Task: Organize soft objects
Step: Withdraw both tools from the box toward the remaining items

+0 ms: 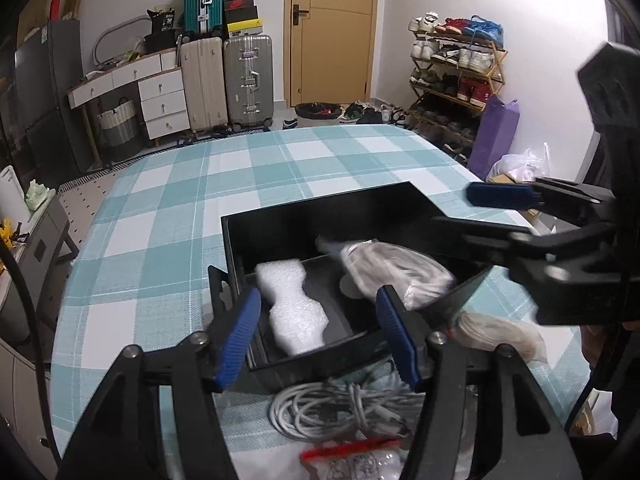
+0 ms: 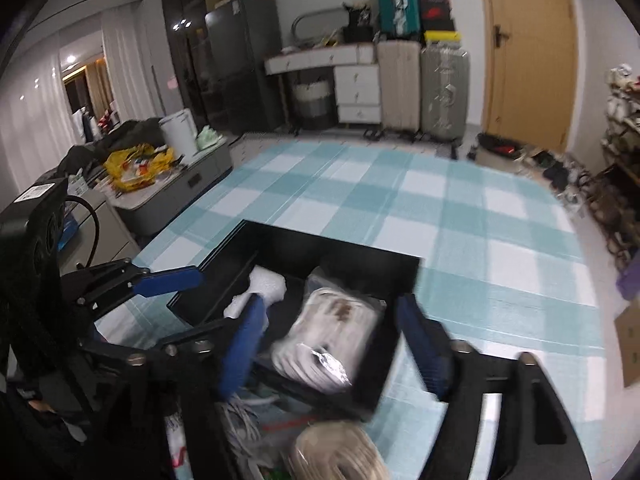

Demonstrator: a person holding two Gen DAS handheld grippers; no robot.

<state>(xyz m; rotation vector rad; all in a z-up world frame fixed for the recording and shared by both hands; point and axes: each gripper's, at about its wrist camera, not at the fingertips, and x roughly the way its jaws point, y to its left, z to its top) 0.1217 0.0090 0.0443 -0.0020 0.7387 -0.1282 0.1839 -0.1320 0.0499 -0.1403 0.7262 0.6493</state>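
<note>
A black box (image 1: 240,240) sits on the surface (image 1: 168,216), which has a blue and white checked cloth on it. The box has two parts inside. In the left part lies a piece of white foam (image 1: 294,308). In the right part lies a clear bag of white cords (image 2: 328,340), a bit blurry in both views.

The left gripper (image 1: 320,336) is wide open and holds nothing. It hangs over the near edge of the box, with the foam showing between its blue pads (image 1: 240,336).

The right gripper (image 2: 340,344) is wide open too and holds nothing. It is over the right part of the box, just above the bag.

In front of the box lie loose white cables (image 1: 332,408), a bag with a red strip (image 1: 356,460), and a tan bundle in plastic (image 1: 500,336), all close together.
</note>
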